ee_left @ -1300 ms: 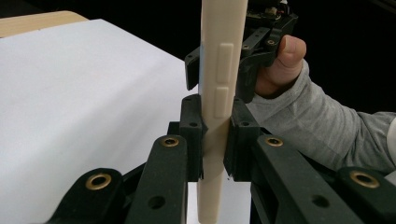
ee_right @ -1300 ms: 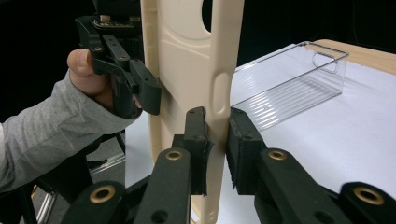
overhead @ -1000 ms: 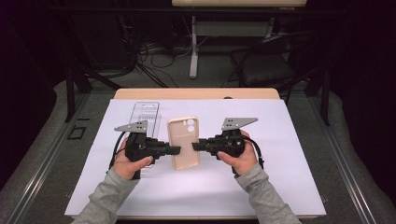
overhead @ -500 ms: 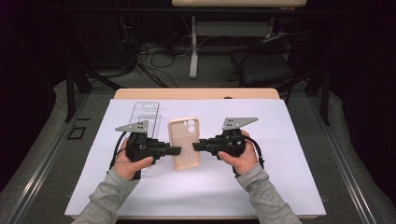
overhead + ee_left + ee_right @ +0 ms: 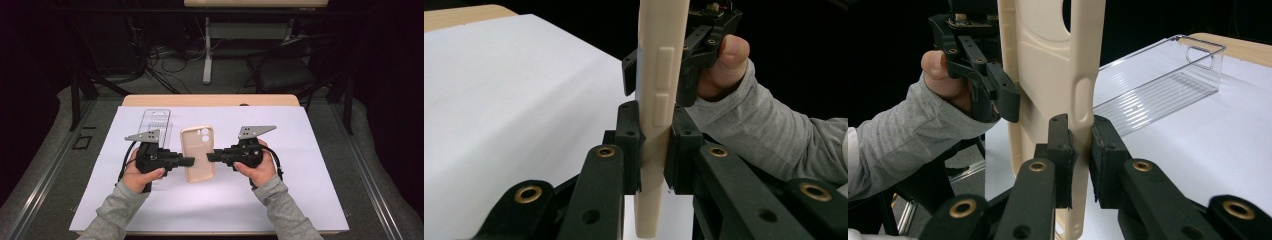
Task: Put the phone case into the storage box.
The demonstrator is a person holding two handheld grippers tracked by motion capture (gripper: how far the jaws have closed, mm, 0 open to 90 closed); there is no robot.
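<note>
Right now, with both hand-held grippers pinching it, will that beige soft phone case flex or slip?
The beige soft phone case probably flexes: it is a thin, empty shell. Its long edges sit clamped by the left hand-held gripper and right hand-held gripper, so slipping seems unlikely. It likely weighs little.

Matt cream plastic phone case point(image 5: 198, 152), clear glossy tray point(image 5: 154, 121)

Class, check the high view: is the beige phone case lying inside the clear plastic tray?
No: the phone case is gripped between both grippers, beside the clear tray, not inside it.
</note>
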